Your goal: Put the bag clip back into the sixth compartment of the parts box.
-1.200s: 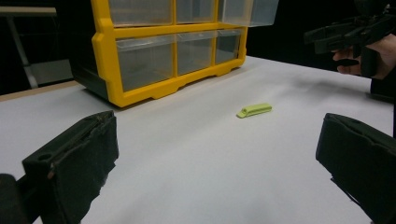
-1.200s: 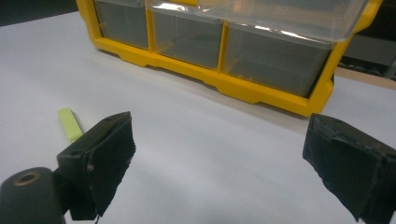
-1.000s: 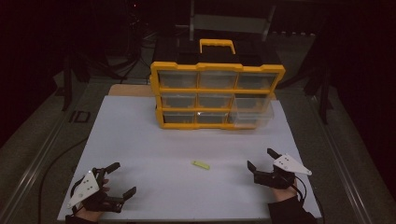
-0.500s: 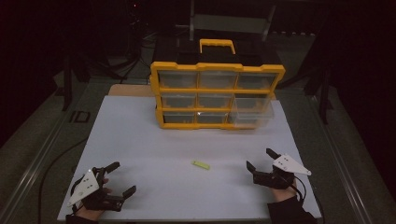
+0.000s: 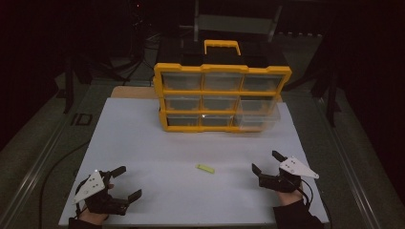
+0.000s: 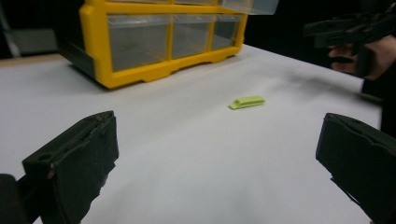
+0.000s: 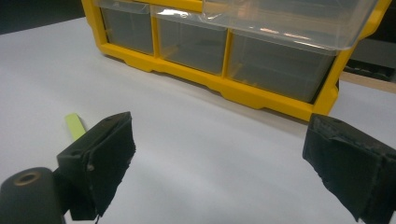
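Small green piece lies between our two open grippers, nearer the right one.

In the lower middle of the high view, the green piece (image 5: 205, 168) lies flat on the white sheet (image 5: 143, 143), its long axis running nearly left to right with a slight tilt. Our right gripper (image 5: 269, 163), lower right, stands near it with jaws spread wide and empty; the piece sits to its left. Our left gripper (image 5: 126, 181), lower left, is also open and holds nothing (well apart from the piece). The yellow drawer cabinet (image 5: 222, 98) stands beyond, one clear drawer (image 5: 260, 112) at its right pulled out. We judge the right hand better placed to reach.
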`<state>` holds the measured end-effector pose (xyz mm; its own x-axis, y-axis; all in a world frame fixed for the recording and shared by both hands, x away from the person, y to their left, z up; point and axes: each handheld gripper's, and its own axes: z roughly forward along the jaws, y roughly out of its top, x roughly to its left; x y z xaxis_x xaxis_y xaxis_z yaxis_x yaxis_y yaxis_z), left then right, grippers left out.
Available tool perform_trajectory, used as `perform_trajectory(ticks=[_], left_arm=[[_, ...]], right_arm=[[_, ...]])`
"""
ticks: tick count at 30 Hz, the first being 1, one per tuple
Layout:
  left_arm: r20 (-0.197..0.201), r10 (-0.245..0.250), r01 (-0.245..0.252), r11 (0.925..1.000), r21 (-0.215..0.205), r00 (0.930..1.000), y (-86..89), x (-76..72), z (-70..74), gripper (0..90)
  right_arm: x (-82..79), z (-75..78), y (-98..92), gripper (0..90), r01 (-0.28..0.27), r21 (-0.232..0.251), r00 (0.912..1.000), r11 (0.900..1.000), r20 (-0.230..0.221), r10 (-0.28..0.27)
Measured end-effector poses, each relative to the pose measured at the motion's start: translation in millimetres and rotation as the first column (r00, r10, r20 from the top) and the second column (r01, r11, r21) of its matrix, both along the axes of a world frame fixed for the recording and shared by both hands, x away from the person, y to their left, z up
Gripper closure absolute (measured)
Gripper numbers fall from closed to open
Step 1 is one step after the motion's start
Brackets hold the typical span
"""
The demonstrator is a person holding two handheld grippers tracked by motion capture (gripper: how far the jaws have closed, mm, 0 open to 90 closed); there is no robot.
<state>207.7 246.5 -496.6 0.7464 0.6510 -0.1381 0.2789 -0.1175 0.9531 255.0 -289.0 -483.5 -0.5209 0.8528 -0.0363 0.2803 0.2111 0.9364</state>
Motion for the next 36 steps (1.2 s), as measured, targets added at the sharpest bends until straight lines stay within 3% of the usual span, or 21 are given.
perform_trajectory(ticks=[6, 14, 23, 36], left_arm=[[0.017, -0.026, 0.027, 0.9996, -0.009, 0.9995, -5.9, 4.6, 26.6, 0.0], [-0.009, -0.094, 0.094, 0.9951, 0.032, 0.9956, -13.1, 20.9, 57.2, 0.0], [-0.008, -0.157, 0.158, 0.9847, 0.074, 0.9875, -28.8, 36.0, 77.3, 0.0], [0.024, -0.234, 0.23, 0.9672, 0.108, 0.972, -59.4, 57.7, 100.6, 0.0]], right_arm=[[-1.3, 1.0, 1.8, 8.7, -0.007, 0.005, 1.0, 1.0, 0.002, 0.007], [-1.6, 3.0, 1.4, 8.7, -0.006, 0.014, 1.0, 1.0, 0.006, 0.006], [-1.2, 4.2, 1.3, 8.7, -0.009, 0.015, 0.9999, 1.0, 0.009, 0.009], [-0.9, 4.8, 1.5, 8.7, -0.015, 0.017, 0.9998, 1.0, 0.011, 0.015]])
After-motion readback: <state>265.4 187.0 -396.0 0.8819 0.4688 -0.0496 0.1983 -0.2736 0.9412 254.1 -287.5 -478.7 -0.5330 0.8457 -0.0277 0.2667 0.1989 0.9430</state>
